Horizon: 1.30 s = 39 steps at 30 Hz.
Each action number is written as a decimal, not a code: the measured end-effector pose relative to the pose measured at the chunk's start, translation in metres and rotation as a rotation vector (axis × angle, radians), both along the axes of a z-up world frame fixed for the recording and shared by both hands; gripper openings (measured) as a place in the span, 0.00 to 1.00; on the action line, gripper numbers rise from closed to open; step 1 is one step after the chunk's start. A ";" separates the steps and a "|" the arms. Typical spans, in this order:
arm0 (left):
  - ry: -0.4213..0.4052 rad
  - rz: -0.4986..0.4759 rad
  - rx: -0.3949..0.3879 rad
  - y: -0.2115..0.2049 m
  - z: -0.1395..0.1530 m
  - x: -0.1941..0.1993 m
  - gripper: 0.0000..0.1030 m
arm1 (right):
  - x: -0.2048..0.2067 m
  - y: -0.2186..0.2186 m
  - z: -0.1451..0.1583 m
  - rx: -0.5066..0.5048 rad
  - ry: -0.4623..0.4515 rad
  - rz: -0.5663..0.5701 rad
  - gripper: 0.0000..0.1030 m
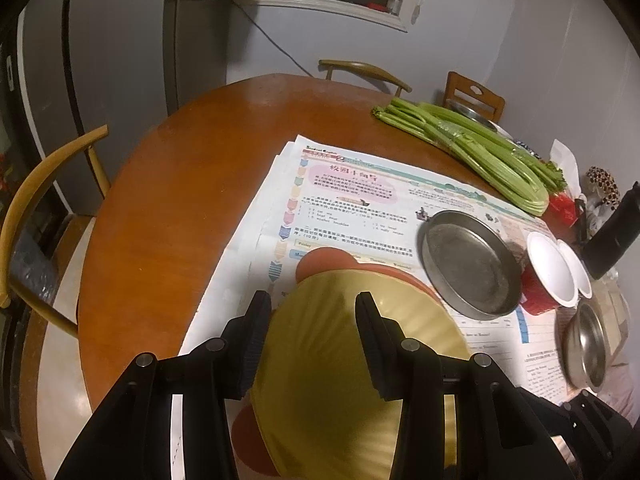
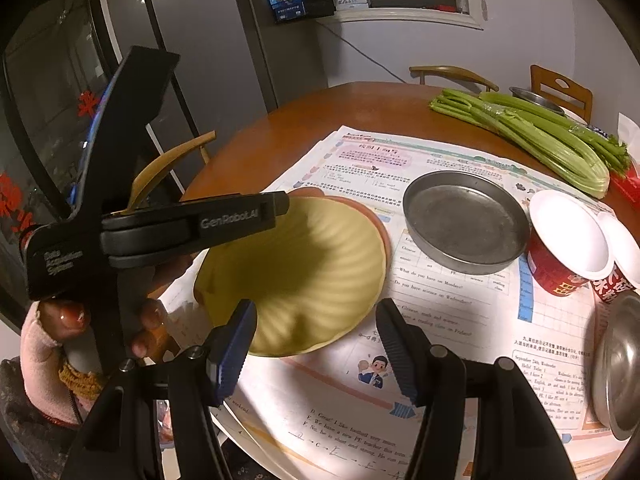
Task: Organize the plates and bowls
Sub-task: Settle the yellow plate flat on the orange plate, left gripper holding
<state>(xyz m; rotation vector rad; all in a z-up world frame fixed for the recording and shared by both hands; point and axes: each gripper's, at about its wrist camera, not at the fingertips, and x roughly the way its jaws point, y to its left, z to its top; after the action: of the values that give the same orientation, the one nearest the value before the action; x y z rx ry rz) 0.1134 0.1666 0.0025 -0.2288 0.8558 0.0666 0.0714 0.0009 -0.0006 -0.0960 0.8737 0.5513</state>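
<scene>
Yellow ribbed bowl is clamped by its rim in my left gripper, tilted above the brown plate; right gripper gapes empty; metal pan, steel bowl and red cups remain unsorted.

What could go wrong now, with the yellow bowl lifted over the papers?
The left tool grips the tilted yellow bowl only at its rim, so it could slip. A reddish-brown plate sits right behind it, and the metal pan and red cups stand close; a swing could knock them.
</scene>
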 end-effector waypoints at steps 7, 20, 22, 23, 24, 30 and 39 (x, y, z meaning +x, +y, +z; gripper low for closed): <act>-0.023 -0.010 0.006 -0.009 0.013 -0.007 0.44 | 0.000 -0.010 0.009 0.023 -0.019 -0.015 0.61; -0.070 -0.045 0.024 -0.031 0.038 -0.019 0.46 | -0.005 -0.032 0.022 0.062 -0.054 -0.047 0.61; -0.078 -0.054 0.027 -0.036 0.042 -0.020 0.46 | -0.007 -0.039 0.025 0.069 -0.063 -0.055 0.61; -0.080 -0.059 0.026 -0.037 0.044 -0.020 0.46 | -0.007 -0.041 0.026 0.072 -0.065 -0.058 0.61; -0.082 -0.064 0.027 -0.040 0.045 -0.021 0.46 | -0.007 -0.042 0.027 0.074 -0.065 -0.059 0.61; -0.080 -0.078 0.041 -0.053 0.049 -0.021 0.47 | -0.007 -0.056 0.029 0.090 -0.063 -0.077 0.61; -0.082 -0.103 0.059 -0.073 0.052 -0.022 0.47 | -0.005 -0.081 0.035 0.135 -0.069 -0.118 0.61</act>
<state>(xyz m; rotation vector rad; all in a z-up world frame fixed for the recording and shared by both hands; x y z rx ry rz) 0.0910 0.0934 0.0549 -0.1307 0.7812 -0.0134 0.0668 -0.0803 0.0348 0.0586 0.7676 0.4920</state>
